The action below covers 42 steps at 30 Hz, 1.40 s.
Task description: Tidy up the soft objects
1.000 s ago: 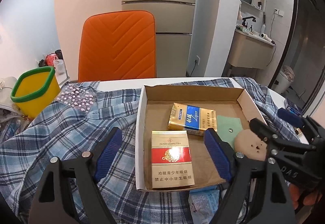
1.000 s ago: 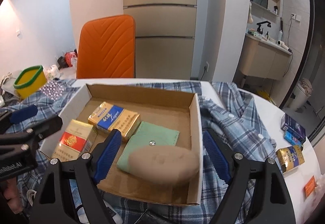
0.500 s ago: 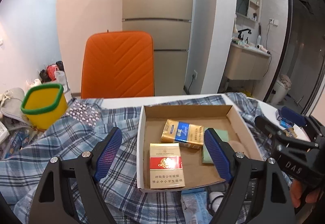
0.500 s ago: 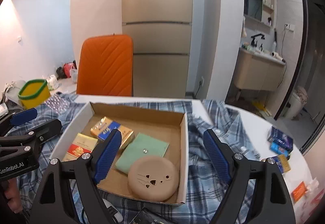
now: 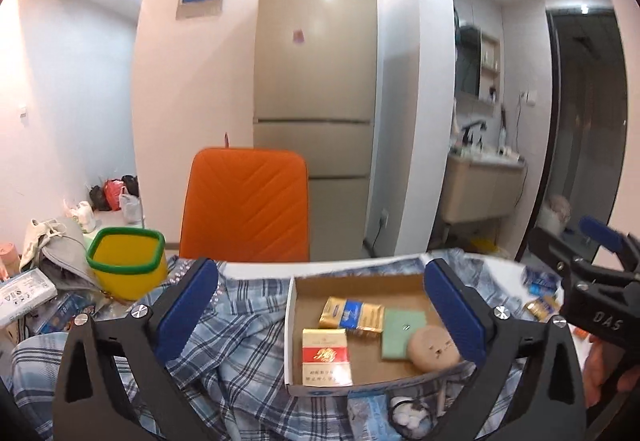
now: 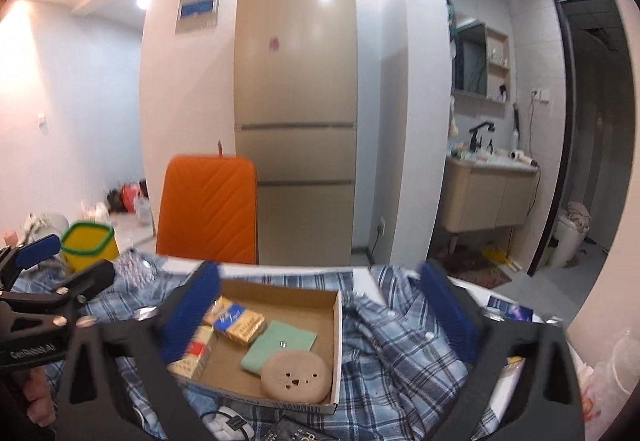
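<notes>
A shallow cardboard box (image 5: 298,293) (image 6: 338,325) lies on a blue plaid shirt (image 5: 236,325) (image 6: 400,337). In it are a round tan seal-face pouch (image 5: 432,347) (image 6: 298,375), a flat green pouch (image 5: 402,329) (image 6: 280,343), a gold and blue pack (image 5: 352,315) (image 6: 238,325) and a red and white pack (image 5: 326,357) (image 6: 192,355). My left gripper (image 5: 320,313) is open and empty, raised above the box. My right gripper (image 6: 320,317) is open and empty, also raised above it.
A yellow tub with a green rim (image 5: 128,265) (image 6: 88,245) stands at the left. An orange chair (image 5: 244,205) (image 6: 208,209) and a fridge (image 5: 316,101) are behind the table. Small packs (image 5: 540,305) (image 6: 510,311) lie at the right edge.
Both grippers have risen and pulled back from the box and tilted up. The tan pouch left the right gripper and now lies in the box.
</notes>
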Available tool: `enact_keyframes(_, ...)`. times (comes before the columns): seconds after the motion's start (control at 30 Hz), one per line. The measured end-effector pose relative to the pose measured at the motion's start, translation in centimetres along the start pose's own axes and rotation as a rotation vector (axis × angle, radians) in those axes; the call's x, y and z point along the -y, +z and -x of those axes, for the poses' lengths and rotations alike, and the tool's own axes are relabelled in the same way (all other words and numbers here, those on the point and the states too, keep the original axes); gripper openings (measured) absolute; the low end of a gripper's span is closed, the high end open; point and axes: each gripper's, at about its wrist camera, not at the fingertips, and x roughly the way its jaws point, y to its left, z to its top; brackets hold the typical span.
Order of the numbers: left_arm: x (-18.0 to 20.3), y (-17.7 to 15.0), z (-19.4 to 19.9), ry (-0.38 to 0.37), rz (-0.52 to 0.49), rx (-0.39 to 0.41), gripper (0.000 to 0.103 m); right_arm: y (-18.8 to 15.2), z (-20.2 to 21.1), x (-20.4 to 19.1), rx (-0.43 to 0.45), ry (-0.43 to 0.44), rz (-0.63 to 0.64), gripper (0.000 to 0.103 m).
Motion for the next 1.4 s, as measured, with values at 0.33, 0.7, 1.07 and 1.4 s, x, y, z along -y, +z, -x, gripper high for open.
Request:
enact_keyframes(0.33, -0.3, 0.1, 4.0, 0.004, -0.009, 0.051, 0.103, 0.7, 5.3, -0.2, 0.109, -0.019, 0.021, 0.103)
enact_keyframes(0.7, -0.5, -3.0, 5.1, 0.024, 0.003, 0.022, 0.102, -1.5, 7.6, 0.3, 0.093, -0.028, 0.004, 0.103)
enact_keyframes(1.07, -0.9, -5.8, 4.9, 0.041, 0.027, -0.027, 0.103, -5.0, 7.2, -0.1, 0.025, 0.002, -0.006, 0.103)
enact_keyframes(1.4, -1.5, -8.9, 2.8, 0.059, 0.011, -0.136, 0.102, -7.6, 5.9, -0.5, 0.028, -0.030, 0.013, 0.103)
